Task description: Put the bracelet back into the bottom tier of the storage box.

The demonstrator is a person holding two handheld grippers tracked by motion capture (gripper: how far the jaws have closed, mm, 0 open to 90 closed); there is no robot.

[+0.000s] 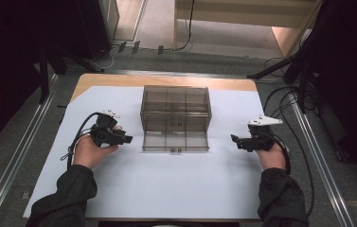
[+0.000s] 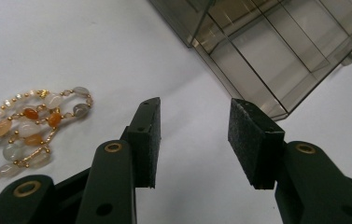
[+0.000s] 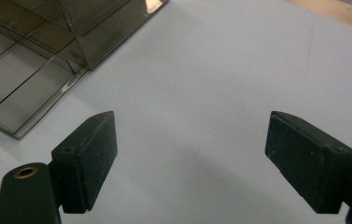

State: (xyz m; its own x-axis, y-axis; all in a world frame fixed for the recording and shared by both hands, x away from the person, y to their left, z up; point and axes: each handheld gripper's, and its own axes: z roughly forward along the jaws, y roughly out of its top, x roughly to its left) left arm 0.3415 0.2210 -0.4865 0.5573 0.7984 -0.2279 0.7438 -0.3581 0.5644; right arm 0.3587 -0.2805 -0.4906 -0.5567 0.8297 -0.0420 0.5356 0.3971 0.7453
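Observation:
A smoky clear plastic box [image 1: 176, 108] with several compartments stands mid-table, its front flap [image 1: 175, 141] folded down flat. My left gripper [image 1: 127, 139] rests left of the flap, pointing at it, jaws open and empty [image 2: 194, 135]. In the left gripper view, a beaded necklace [image 2: 29, 123] of orange, white and grey stones on a gold chain lies just left of the jaws, and the box's corner [image 2: 276, 51] is ahead to the right. My right gripper [image 1: 236, 141] sits right of the flap, jaws wide open over bare sheet [image 3: 192, 144], with the box [image 3: 29, 60] at upper left.
A white sheet [image 1: 166, 184] covers the wooden table [image 1: 119, 79]. Metal rails [image 1: 22, 156] run along both sides. Dark stands and cables [image 1: 299, 75] crowd the right and left edges. Open sheet lies in front of the box, between the person's sleeves.

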